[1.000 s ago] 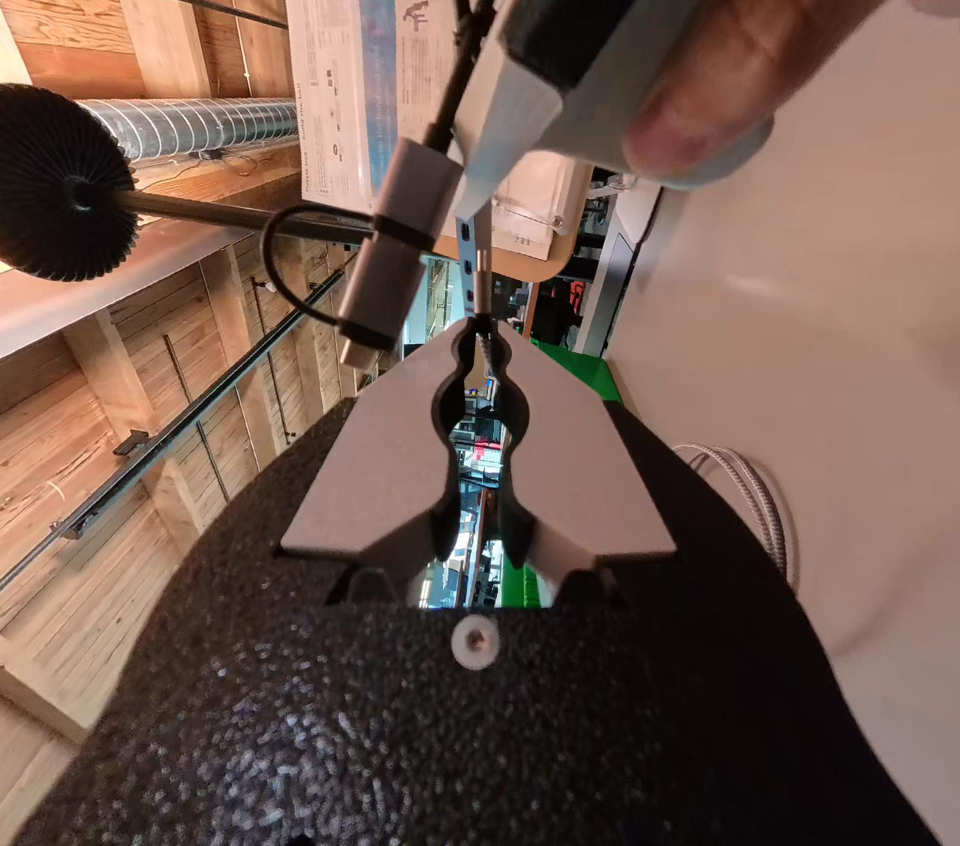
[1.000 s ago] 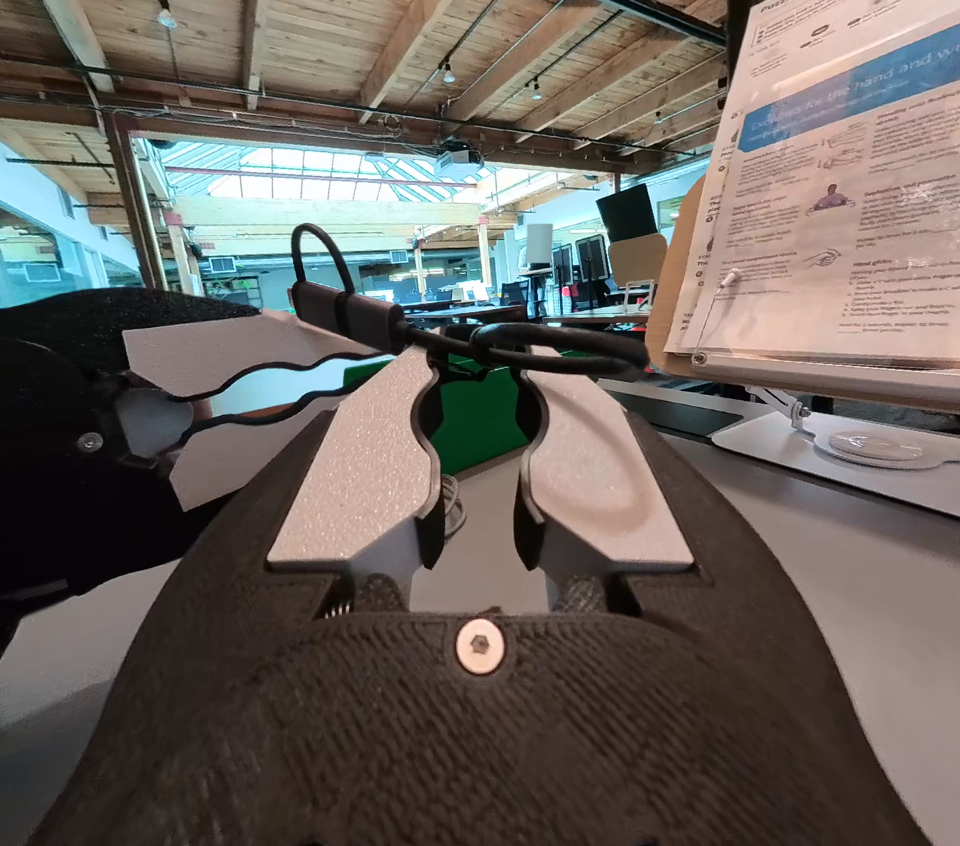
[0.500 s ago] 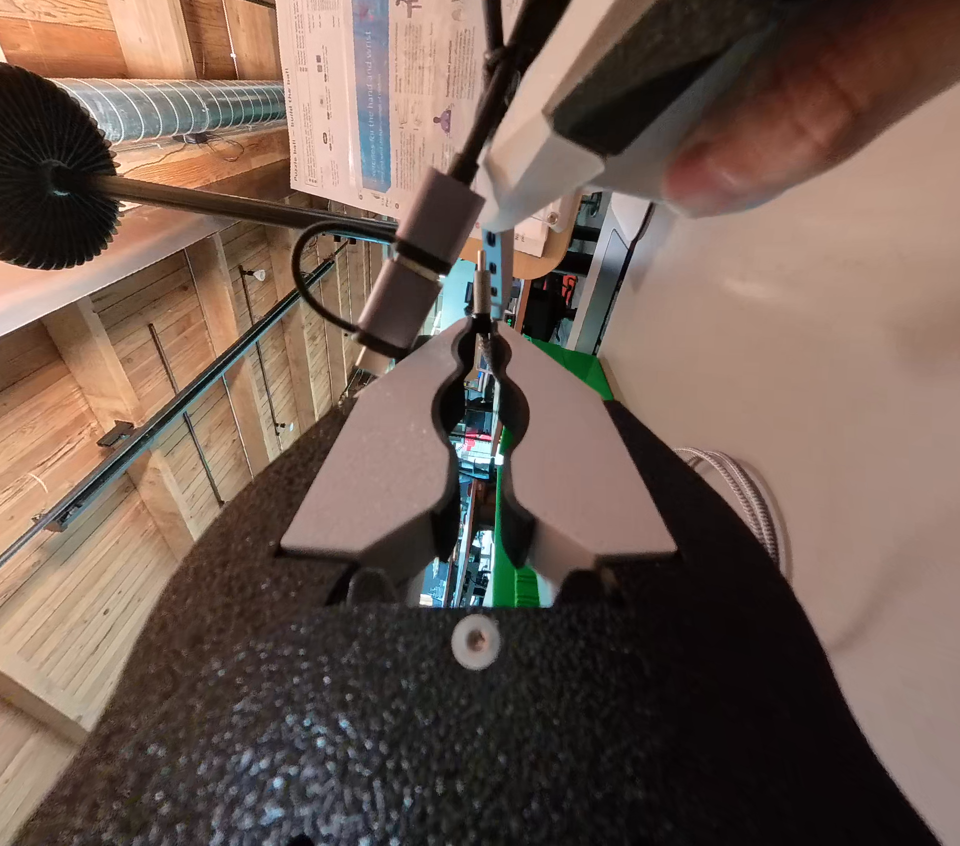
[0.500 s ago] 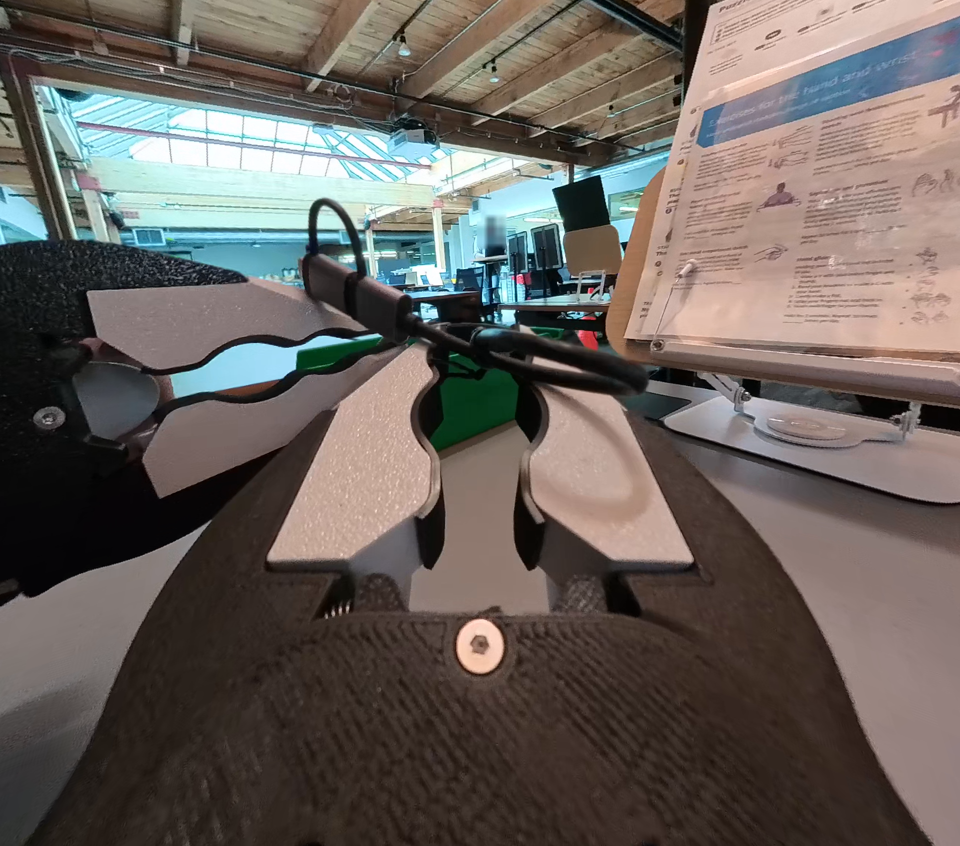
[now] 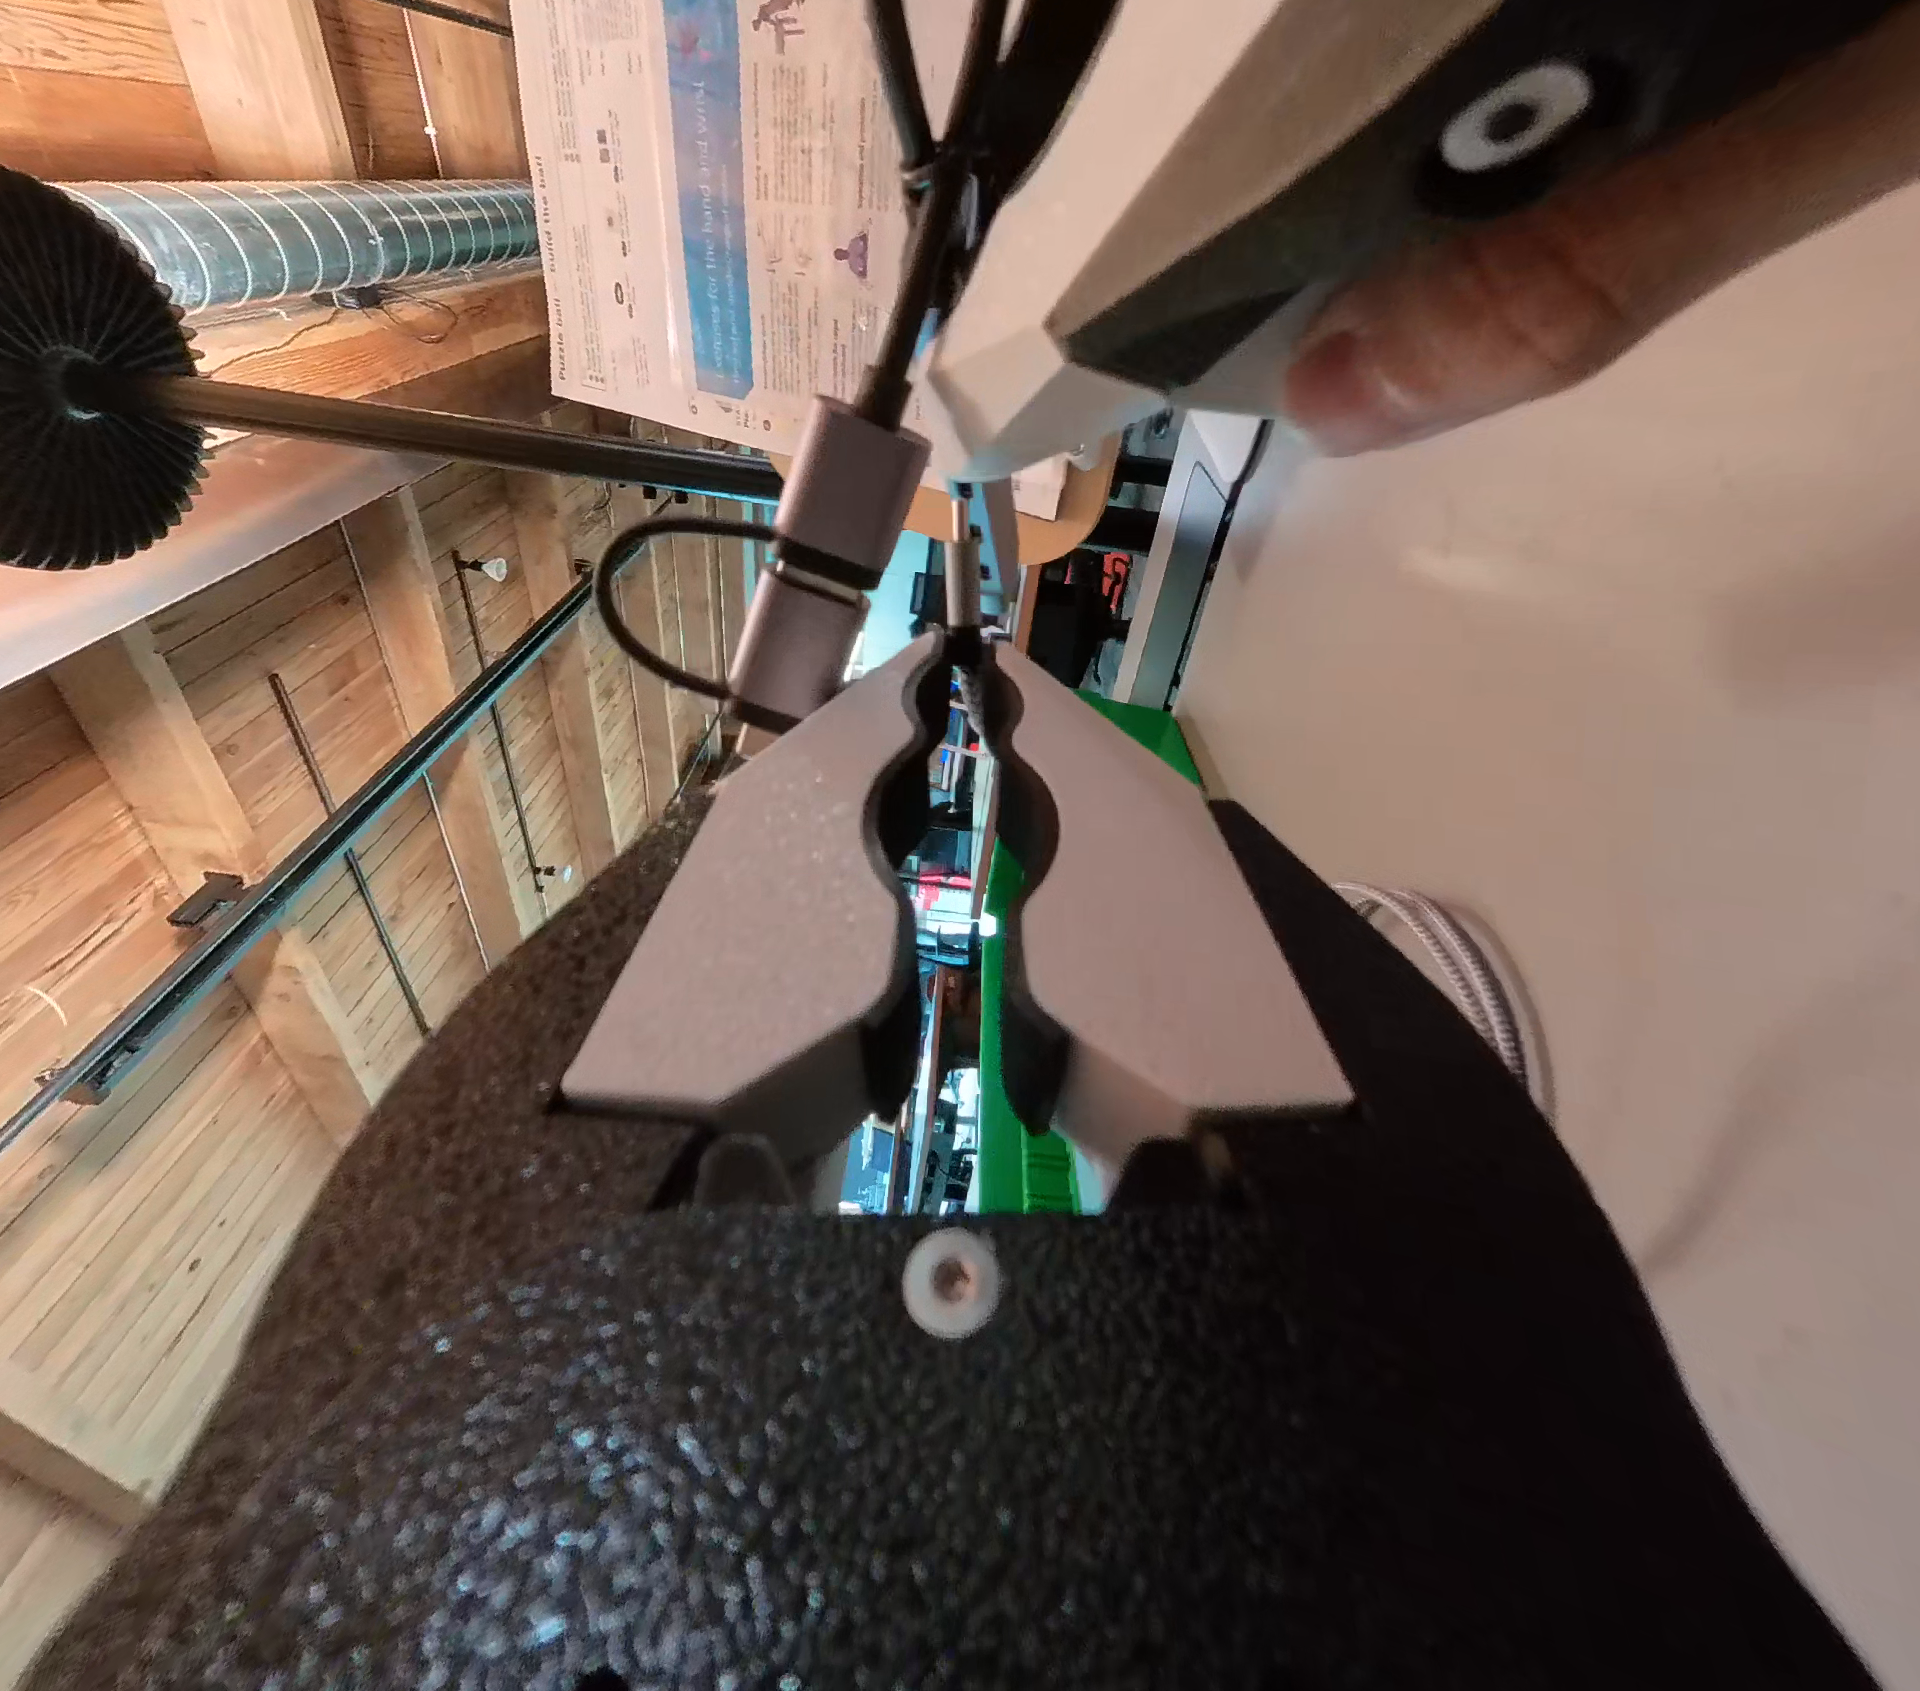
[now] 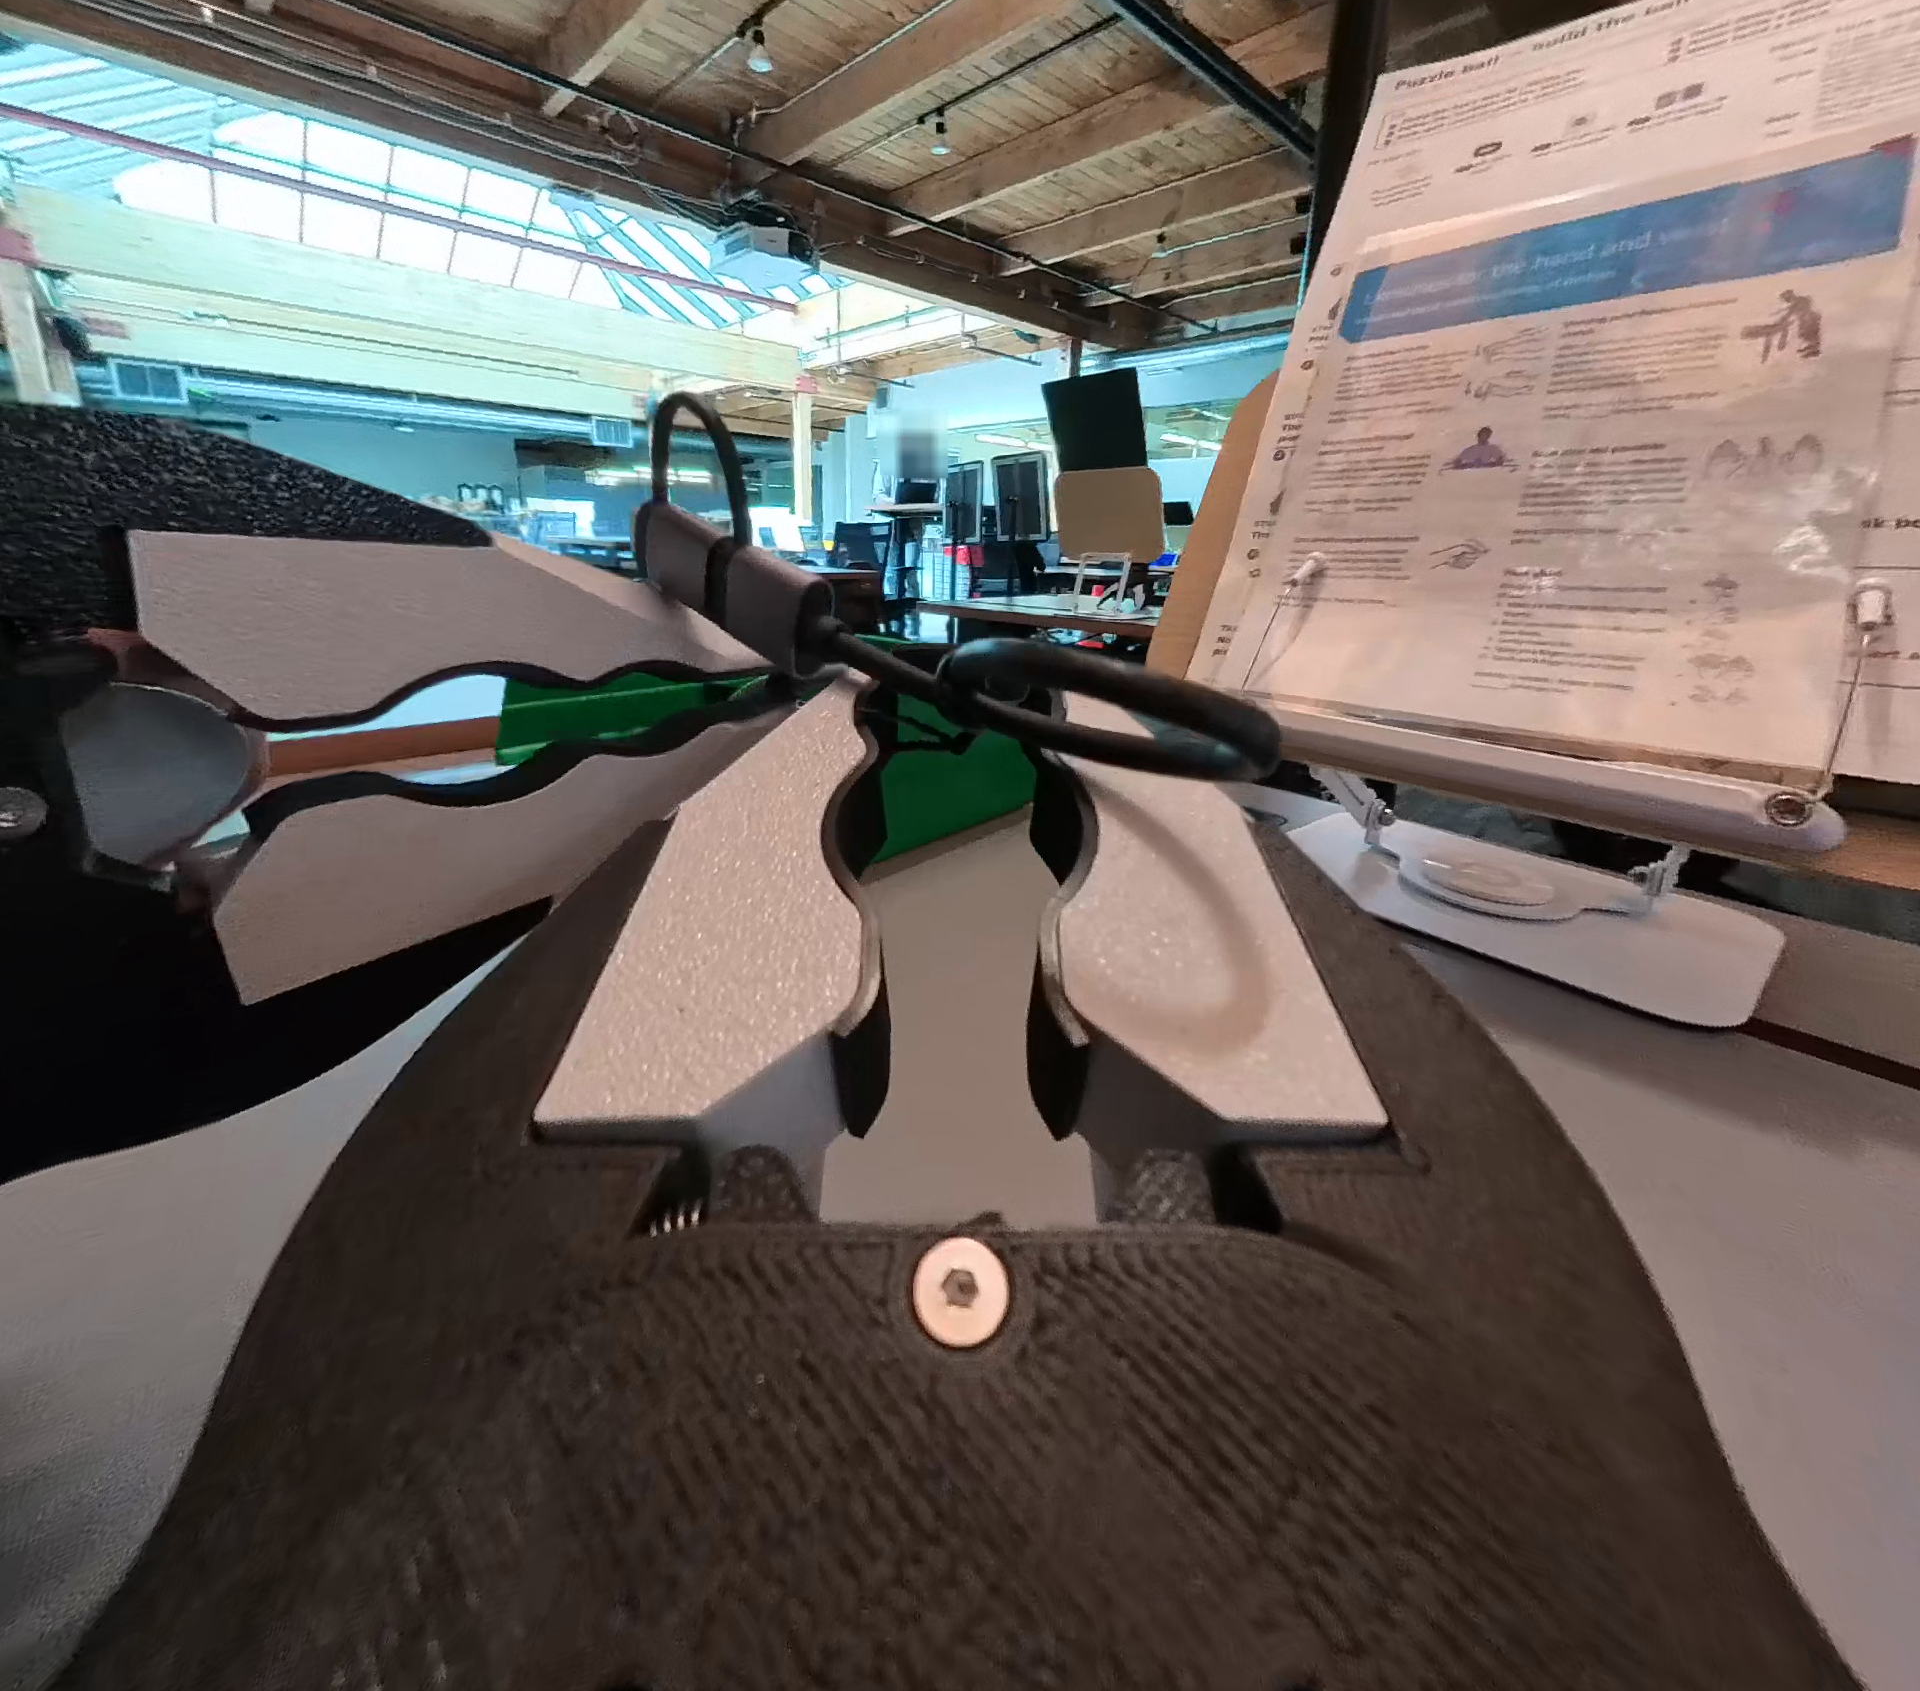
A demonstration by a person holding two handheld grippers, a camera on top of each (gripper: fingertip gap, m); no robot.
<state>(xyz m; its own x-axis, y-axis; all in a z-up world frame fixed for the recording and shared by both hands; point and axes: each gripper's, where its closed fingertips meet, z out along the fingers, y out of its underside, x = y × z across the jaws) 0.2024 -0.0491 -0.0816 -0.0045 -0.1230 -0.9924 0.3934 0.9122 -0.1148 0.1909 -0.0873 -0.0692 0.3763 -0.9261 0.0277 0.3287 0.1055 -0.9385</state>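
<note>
Left gripper (image 5: 961, 670) pinched shut at the tips on a thin braided cable (image 5: 980, 709). Short metal plug (image 5: 962, 587) sticking out past the tips, pointing toward the other gripper's pale fingertip, just beside it; contact not clear. More braided cable coiled (image 5: 1460, 950) on the pale surface (image 5: 1558, 706) behind the left gripper.

Right gripper (image 6: 951, 696) closed on a looped black cable (image 6: 1143, 742), jaws only part way together around the bundle. Grey adapter (image 6: 748, 592) at the cable's end, hanging in the air off the gripper's left side, just above the left gripper's tips; small black loop off its far end. A person's finger (image 5: 1455, 322) under the right gripper body, in the left wrist view.

Both grippers raised above the surface, tips almost meeting. Printed sheet on a tilted stand (image 6: 1558, 446) to the right, white base resting on the surface. Green block (image 6: 935, 784) beyond the tips. Black pleated disc on a rod (image 5: 73, 384) at far left of the left wrist view.
</note>
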